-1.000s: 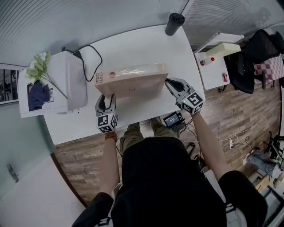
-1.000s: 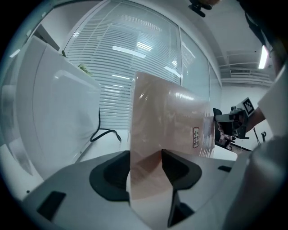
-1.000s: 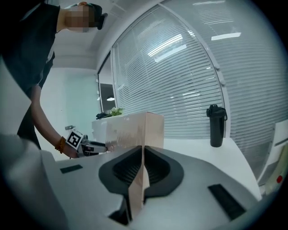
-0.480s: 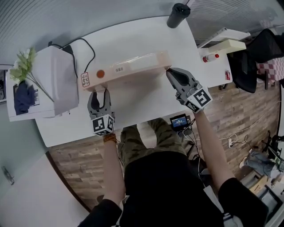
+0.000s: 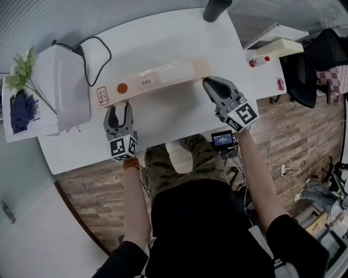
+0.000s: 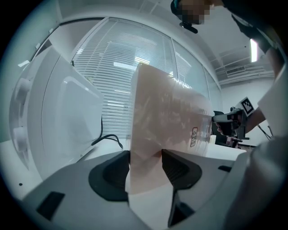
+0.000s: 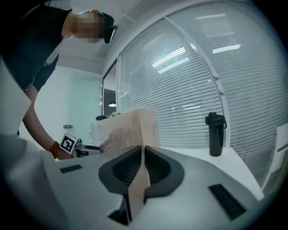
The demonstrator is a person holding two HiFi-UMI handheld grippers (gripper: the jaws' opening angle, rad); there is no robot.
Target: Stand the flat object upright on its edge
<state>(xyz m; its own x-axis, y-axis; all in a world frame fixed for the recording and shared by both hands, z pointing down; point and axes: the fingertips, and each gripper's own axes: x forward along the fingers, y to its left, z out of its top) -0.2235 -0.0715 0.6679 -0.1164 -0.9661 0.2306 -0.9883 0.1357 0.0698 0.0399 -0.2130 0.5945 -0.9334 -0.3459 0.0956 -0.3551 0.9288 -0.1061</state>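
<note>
The flat object is a long beige package in clear wrap [image 5: 157, 79]. It stands on its long edge on the white table [image 5: 163, 38], so the head view shows only its narrow top edge. My left gripper [image 5: 119, 106] is at its left end. In the left gripper view the package [image 6: 166, 121] fills the gap between both pads of the left gripper [image 6: 145, 157]. My right gripper [image 5: 206, 82] is shut on the thin flap at the right end. In the right gripper view that flap runs between the closed jaws of the right gripper [image 7: 143, 152], and the package [image 7: 128, 128] rises behind.
A white machine [image 5: 60, 87] with a black cable [image 5: 92, 46] stands at the table's left, artificial flowers [image 5: 22, 68] beside it. A dark bottle [image 5: 216, 8] stands at the far edge. A white side cabinet [image 5: 272, 59] is to the right. A small screen [image 5: 224, 140] hangs below the near edge.
The package has tipped from leaning, with its broad face showing, to standing upright on its edge. Both grippers stayed at its ends.
</note>
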